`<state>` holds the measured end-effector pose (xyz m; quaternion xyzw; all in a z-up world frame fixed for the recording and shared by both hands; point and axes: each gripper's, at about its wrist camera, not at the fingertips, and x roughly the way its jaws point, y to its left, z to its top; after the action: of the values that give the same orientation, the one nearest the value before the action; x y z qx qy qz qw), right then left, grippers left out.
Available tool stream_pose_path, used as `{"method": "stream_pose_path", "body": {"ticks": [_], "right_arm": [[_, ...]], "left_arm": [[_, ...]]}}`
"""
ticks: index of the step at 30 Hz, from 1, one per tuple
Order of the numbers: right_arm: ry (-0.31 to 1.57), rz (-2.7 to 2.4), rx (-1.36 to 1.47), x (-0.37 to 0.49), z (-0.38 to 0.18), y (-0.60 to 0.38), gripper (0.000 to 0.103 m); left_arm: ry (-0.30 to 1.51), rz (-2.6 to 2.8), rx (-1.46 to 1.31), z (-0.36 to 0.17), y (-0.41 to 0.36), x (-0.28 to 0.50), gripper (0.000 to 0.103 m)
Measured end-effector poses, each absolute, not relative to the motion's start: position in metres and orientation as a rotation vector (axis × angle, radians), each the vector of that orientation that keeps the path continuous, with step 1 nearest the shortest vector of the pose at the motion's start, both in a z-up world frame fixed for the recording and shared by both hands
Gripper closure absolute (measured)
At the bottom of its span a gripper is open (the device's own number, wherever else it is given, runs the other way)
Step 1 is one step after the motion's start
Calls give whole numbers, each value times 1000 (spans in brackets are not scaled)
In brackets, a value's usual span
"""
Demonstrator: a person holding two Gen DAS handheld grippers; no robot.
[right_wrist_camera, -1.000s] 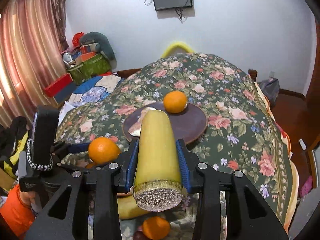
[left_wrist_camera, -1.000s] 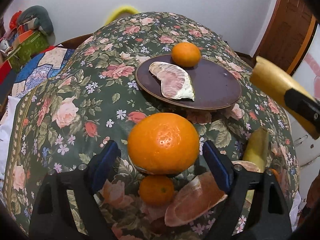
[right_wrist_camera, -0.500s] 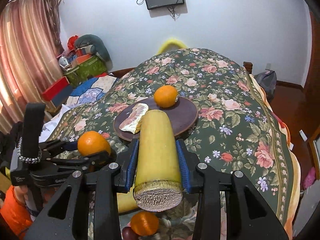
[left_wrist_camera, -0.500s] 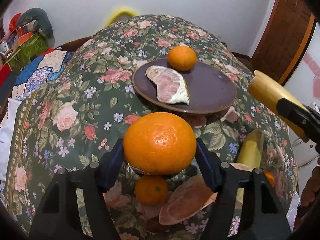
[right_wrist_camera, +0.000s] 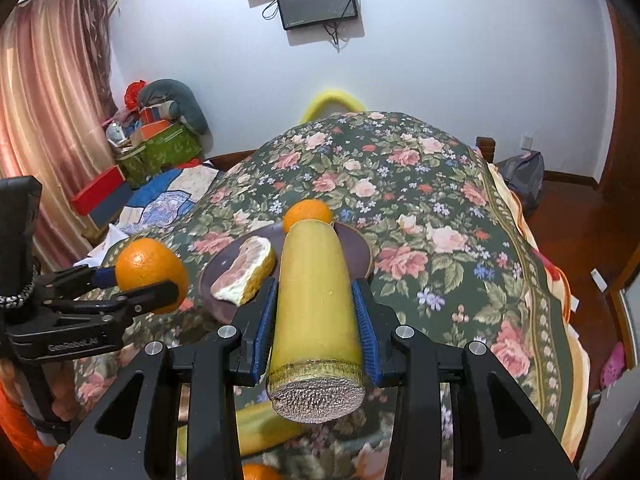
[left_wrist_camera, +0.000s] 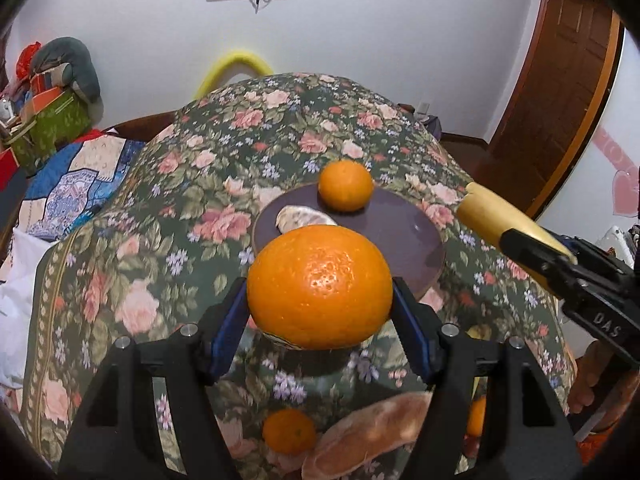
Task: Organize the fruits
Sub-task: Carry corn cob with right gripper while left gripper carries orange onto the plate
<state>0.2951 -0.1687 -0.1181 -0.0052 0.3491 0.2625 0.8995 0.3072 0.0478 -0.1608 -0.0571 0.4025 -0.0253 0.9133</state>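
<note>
left wrist view, grip: the left gripper (left_wrist_camera: 320,308) is clamped on a large orange (left_wrist_camera: 319,286) at frame centre, both blue pads pressed to its sides after the jaws just closed in, the fruit lifted off the floral cloth (left_wrist_camera: 168,208).
left wrist view, plate: the dark plate (left_wrist_camera: 404,236) sits just above centre, holding a small orange (left_wrist_camera: 345,185) and a pomelo wedge (left_wrist_camera: 304,218).
left wrist view, left to sort: a tangerine (left_wrist_camera: 289,430) and a peeled pomelo piece (left_wrist_camera: 372,432) lie along the bottom edge.
left wrist view, hidden: the large orange covers the plate's near rim and part of the wedge; fruit at lower right is cut off by the fingers.
right wrist view, grip: the right gripper (right_wrist_camera: 316,320) is closed on a yellow sugarcane section (right_wrist_camera: 316,296), centre frame, held above the cloth.
right wrist view, progress: two items on the plate, two in hand, so roughly midway, i judge.
right wrist view, hidden: another yellow stalk (right_wrist_camera: 260,426) beneath is mostly covered; a fruit at the bottom edge is cropped.
</note>
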Motion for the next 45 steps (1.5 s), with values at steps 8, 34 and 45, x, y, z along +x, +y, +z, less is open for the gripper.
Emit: {"method": "stream_pose_path", "body": {"ticks": [8, 34, 45], "right_arm": [[749, 551, -60, 322, -129, -152, 69], [872, 546, -114, 358, -161, -134, 68], [799, 533, -70, 345, -140, -158, 63]], "left_arm": [[822, -64, -104, -161, 45, 328, 35], [896, -85, -91, -191, 36, 377, 35], [909, -145, -73, -190, 9, 380, 35]]}}
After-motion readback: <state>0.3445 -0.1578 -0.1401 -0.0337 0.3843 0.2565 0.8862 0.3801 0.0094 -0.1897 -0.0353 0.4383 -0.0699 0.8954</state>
